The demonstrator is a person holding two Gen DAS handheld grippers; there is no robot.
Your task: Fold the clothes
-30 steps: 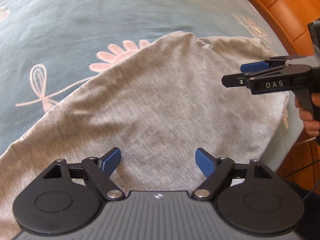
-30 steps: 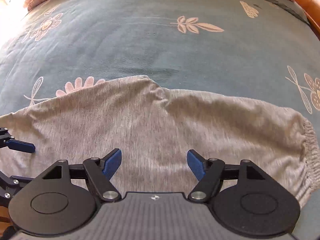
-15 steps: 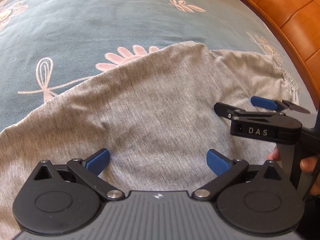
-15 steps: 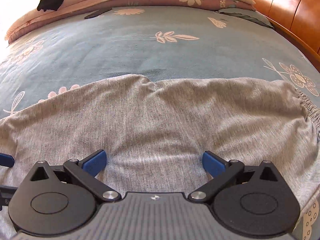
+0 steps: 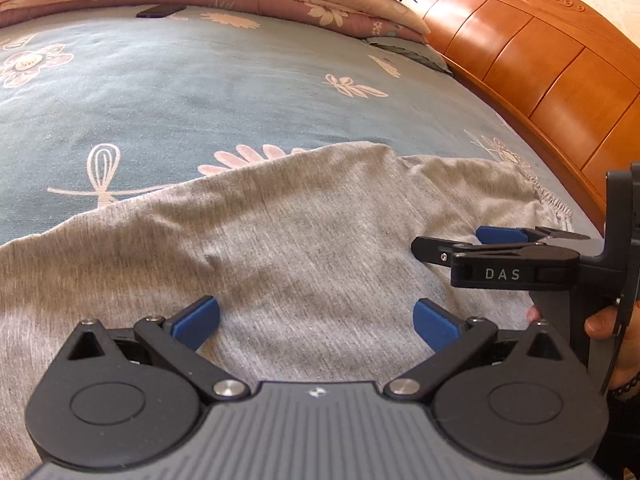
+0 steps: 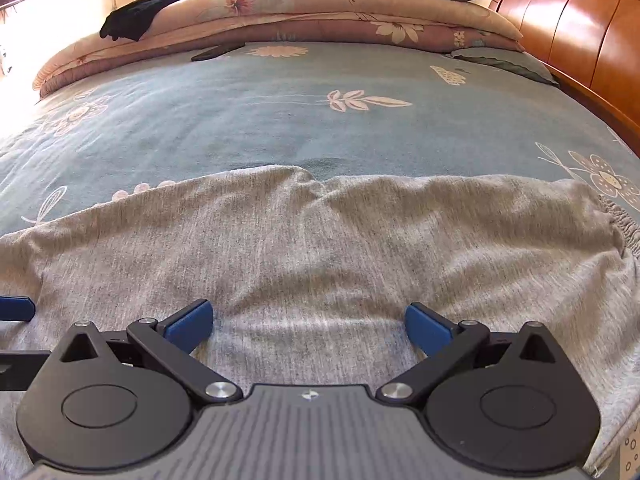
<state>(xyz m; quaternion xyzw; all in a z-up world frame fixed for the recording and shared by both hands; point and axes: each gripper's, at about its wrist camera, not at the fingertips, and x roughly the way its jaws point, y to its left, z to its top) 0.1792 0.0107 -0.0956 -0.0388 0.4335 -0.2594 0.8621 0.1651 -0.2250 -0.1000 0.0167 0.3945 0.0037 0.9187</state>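
Observation:
A grey knit garment [image 5: 280, 248] lies spread flat on the blue flowered bedspread, its elastic waistband [image 6: 624, 224] at the right end. My left gripper [image 5: 316, 320] hovers just over the cloth, open, with nothing between its blue pads. My right gripper [image 6: 308, 326] is likewise open over the garment's near part and holds nothing. In the left wrist view the right gripper [image 5: 496, 246] appears from the side at the right, held by a hand [image 5: 600, 324]. One blue pad of the left gripper [image 6: 16, 308] shows at the left edge of the right wrist view.
The blue bedspread [image 6: 280, 120] stretches far beyond the garment. Folded quilts and pillows [image 6: 320, 12] are stacked at the far end, with a black cloth [image 6: 148, 12] on them and a dark phone [image 6: 218, 51] nearby. A wooden headboard [image 5: 540, 64] runs along the right.
Both grippers' jaws have widened and both views have tilted up, bringing the quilts and headboard into sight. The right gripper has sunk lower over the garment.

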